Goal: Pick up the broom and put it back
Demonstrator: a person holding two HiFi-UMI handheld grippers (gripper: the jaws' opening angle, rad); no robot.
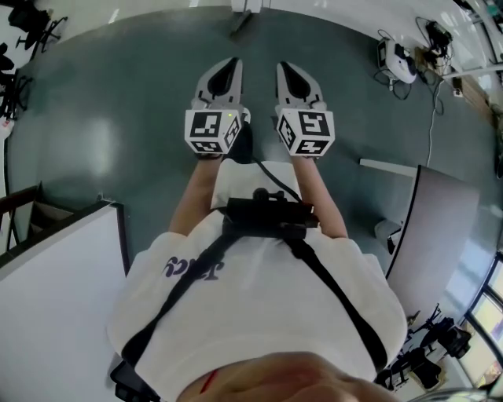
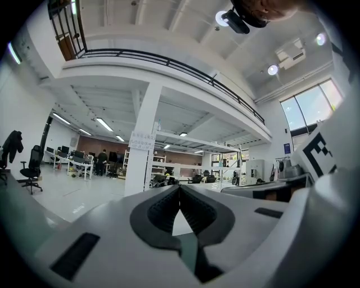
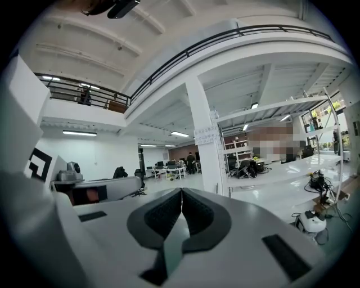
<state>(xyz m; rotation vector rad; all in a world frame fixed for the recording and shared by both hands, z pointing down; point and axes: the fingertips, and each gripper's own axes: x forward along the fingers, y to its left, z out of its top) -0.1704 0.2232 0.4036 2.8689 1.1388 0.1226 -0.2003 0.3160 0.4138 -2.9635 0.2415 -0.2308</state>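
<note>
No broom shows clearly in any view. A thin dark object point(image 1: 240, 22) lies slanted on the floor at the top of the head view, too small to identify. I hold both grippers side by side in front of my body, pointing forward and roughly level over the grey floor. The left gripper point(image 1: 233, 63) point(image 2: 179, 188) has its jaws closed tip to tip with nothing between them. The right gripper point(image 1: 284, 67) point(image 3: 181, 190) is likewise shut and empty. The dark ribbed pads point(image 2: 163, 211) meet at the front.
A white panel point(image 1: 55, 259) stands at my lower left and another white panel point(image 1: 440, 228) at my right. Cables and a small white device point(image 1: 397, 59) lie on the floor at the top right. A white pillar point(image 2: 140, 146) point(image 3: 205, 140) rises ahead.
</note>
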